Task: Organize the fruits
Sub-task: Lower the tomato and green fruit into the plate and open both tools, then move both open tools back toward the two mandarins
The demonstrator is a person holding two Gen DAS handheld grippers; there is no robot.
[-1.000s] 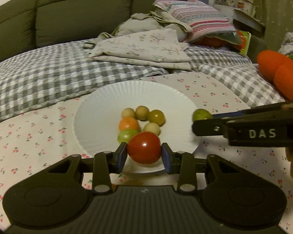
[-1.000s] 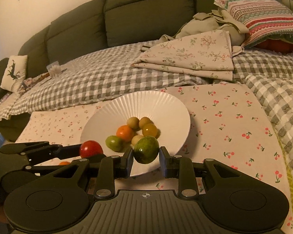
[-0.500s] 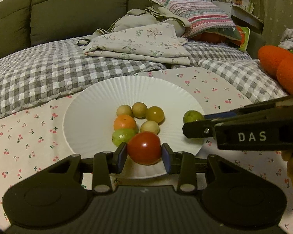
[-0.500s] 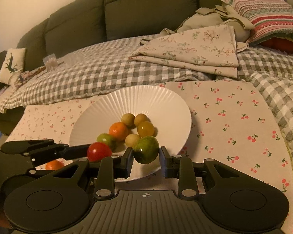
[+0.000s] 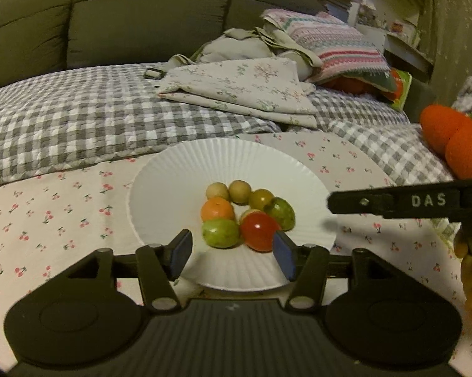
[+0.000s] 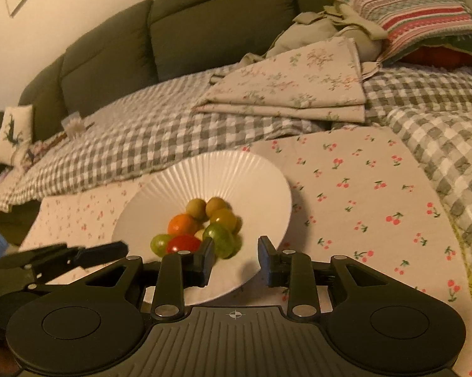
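Resting in a tight cluster on the white plate [image 5: 179, 172], the fruits leave both claws empty: the left gripper [image 5: 231, 253] and right gripper [image 6: 236, 259] gape wide just short of the pile. A careless nudge from either finger could roll the round pieces off, since the plate sits on soft bedding. The red tomato [image 5: 258, 231] and green fruit [image 6: 221, 239] look slightly oval, long axes tilted up toward the sofa [image 5: 141, 19].
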